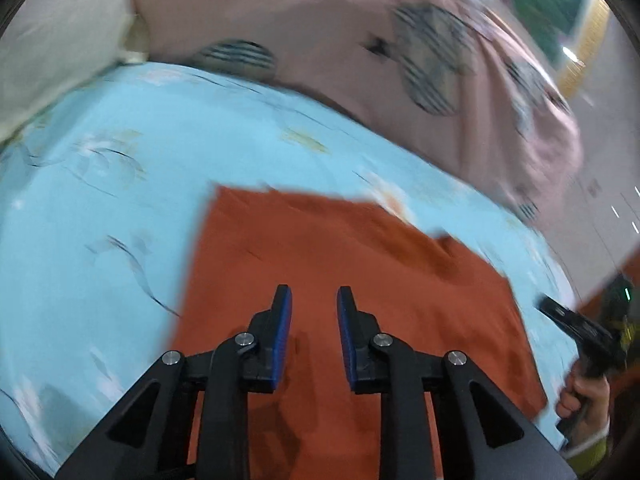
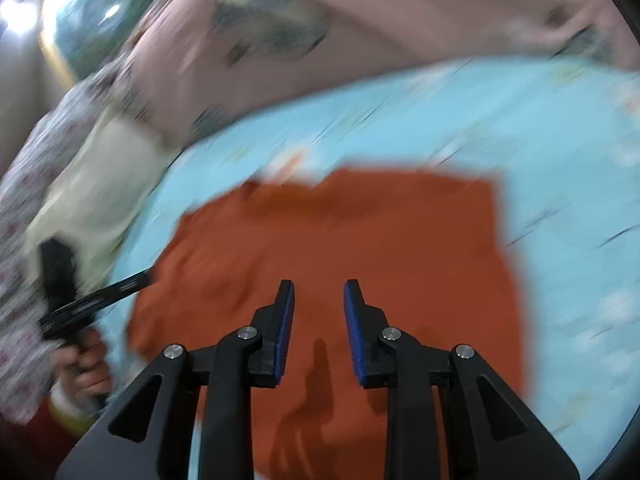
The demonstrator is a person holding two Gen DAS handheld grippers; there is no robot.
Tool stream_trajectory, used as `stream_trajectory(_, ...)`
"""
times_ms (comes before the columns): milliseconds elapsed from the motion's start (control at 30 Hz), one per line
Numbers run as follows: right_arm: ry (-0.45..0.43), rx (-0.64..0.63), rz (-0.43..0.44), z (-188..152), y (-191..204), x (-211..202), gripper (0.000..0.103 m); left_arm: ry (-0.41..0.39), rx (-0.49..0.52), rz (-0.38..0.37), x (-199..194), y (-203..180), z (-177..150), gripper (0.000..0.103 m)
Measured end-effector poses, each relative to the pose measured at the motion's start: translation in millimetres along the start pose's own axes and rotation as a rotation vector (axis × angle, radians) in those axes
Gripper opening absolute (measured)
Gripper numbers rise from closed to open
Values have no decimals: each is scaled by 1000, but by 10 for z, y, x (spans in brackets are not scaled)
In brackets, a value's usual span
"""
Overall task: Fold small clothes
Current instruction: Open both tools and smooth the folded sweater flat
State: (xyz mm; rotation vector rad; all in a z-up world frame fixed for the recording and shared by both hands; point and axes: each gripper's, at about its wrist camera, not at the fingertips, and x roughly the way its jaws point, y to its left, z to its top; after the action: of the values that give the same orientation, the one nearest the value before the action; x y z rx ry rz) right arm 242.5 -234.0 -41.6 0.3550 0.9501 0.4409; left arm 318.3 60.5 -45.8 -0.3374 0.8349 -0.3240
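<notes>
A rust-orange garment (image 1: 320, 248) lies flat on a light blue bed sheet (image 1: 120, 160); it also shows in the right wrist view (image 2: 360, 232), blurred by motion. My left gripper (image 1: 314, 300) hovers over the garment's near part, open and empty. My right gripper (image 2: 319, 296) hovers over the same garment, open and empty. The right gripper, held in a hand, shows at the right edge of the left wrist view (image 1: 576, 328). The left gripper shows at the left edge of the right wrist view (image 2: 80, 308).
A pink blanket with striped circles (image 1: 360, 40) is bunched along the far side of the bed and also shows in the right wrist view (image 2: 320, 40). A cream pillow (image 1: 52, 40) lies at the far left. The blue sheet (image 2: 560, 160) surrounds the garment.
</notes>
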Motion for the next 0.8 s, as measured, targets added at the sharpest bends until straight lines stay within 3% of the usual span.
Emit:
stream_trajectory(67,78,-56,34,-95,100,222,27,78,62,-75,122,-264,-183,22)
stream_trajectory(133,106,-86,-30,-125,58,354,27,130,113,-107,237,-435,-307,22)
stream_trajectory(167,99,-62,-80,-105,-74,384,27,145,146,-100,294,-495,-349,22)
stream_trajectory(233,50,19,-82,-33,-354,344,22,151,176,-43,395,-475,-355,22)
stream_trajectory(300,-26,132,-92,52,-660,214,13,151,133,4,463,-279,-289,19)
stream_trajectory(333,-61,165,-113,80,-762,148,12,143,110,22,475,-166,-256,14)
stream_trajectory(367,-94,185,-132,93,-830,92,12,133,75,42,476,-10,-211,3)
stream_trajectory(400,-129,214,-180,87,-894,26,13,128,32,39,465,146,-170,1)
stream_trajectory(433,-148,243,-234,97,-951,-19,15,119,-9,14,441,283,-140,1)
stream_trajectory(533,-193,326,-218,14,-1048,-126,15,84,-50,39,350,521,-115,1)
stream_trajectory(667,-210,327,-262,-116,-940,-272,16,60,-43,66,162,591,-274,1)
stream_trajectory(800,-231,319,-265,-409,-783,-544,29,43,-48,99,-101,574,-497,2)
